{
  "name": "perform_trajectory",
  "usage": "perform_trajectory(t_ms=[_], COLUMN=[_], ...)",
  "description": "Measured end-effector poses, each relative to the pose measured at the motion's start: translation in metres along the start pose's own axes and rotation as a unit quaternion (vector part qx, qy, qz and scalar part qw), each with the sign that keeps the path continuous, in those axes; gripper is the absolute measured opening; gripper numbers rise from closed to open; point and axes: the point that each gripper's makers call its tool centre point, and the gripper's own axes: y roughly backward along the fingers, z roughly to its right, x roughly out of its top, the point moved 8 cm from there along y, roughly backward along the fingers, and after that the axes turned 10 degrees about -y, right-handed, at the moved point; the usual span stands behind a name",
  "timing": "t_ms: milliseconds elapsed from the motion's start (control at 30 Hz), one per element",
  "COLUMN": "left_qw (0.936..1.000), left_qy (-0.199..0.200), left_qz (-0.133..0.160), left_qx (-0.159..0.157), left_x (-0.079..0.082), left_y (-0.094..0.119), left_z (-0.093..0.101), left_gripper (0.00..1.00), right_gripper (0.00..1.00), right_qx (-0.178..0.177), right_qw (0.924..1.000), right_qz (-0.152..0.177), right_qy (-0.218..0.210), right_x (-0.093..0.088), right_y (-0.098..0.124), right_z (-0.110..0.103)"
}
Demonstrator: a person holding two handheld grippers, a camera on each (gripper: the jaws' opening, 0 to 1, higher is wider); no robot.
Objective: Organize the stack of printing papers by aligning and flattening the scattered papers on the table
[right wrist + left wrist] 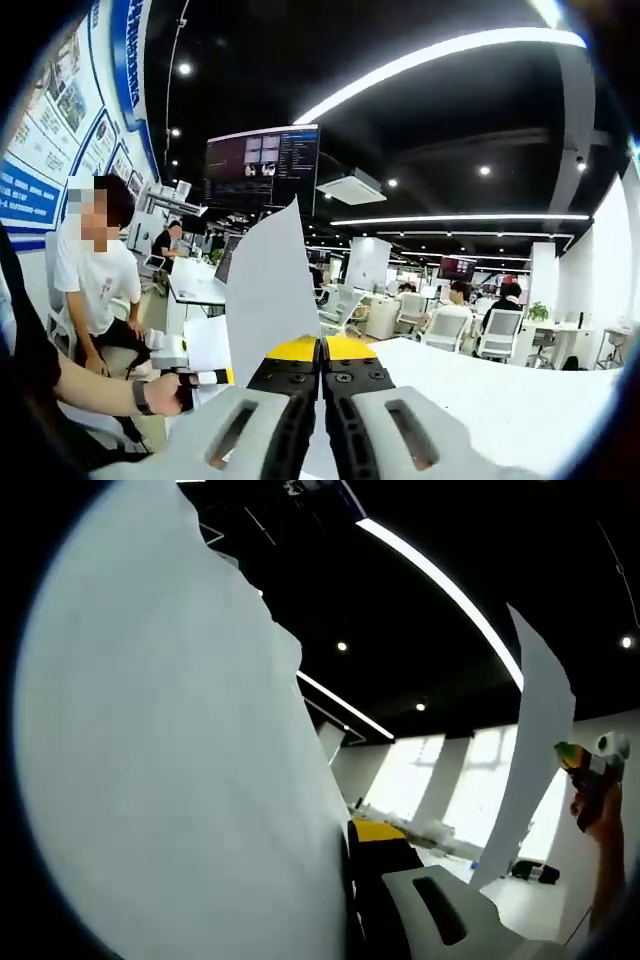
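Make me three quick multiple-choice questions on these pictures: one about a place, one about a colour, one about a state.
1. In the right gripper view, where is the paper sheet?
A) rising from between the tongs
B) flat on the floor
C) stuck to the ceiling

2. What colour are the tips of the right tongs?
A) red
B) yellow
C) green

3. How do the right tongs stand?
A) wide open
B) shut on the paper sheet
C) open around a cup

Answers:
1. A, the sheet stands up from the meeting jaws.
2. B, both tips are yellow above black.
3. B, the jaws press together with the sheet's lower edge between them.
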Motion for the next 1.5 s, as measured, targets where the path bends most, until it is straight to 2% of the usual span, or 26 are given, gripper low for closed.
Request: perform_trajectory(t_ms=[433,933,1500], left_qw=[1.0000,1.0000,1.0000], left_qy=[-0.001,0.000,0.002], left_qz=[-0.002,-0.002,-0.001], left_qx=[-0.001,-0.002,-0.005], left_x=[-0.001,0.000,0.000], left_y=[0.000,0.000,0.000], left_z=[0.000,0.000,0.000], left_gripper=[0.09,0.09,0.09], right_gripper=[0.00,0.00,0.00], right_qx=[-0.018,-0.035,-0.048], right_qw=[0.9997,0.9991,0.9983], right_qz=[-0.018,-0.022,-0.025], right_qy=[0.005,0.008,0.020], right_x=[-0.012,-0.016,-0.031], right_y=[-0.020,-0.032,-0.050], right_z=[0.014,0.025,0.038])
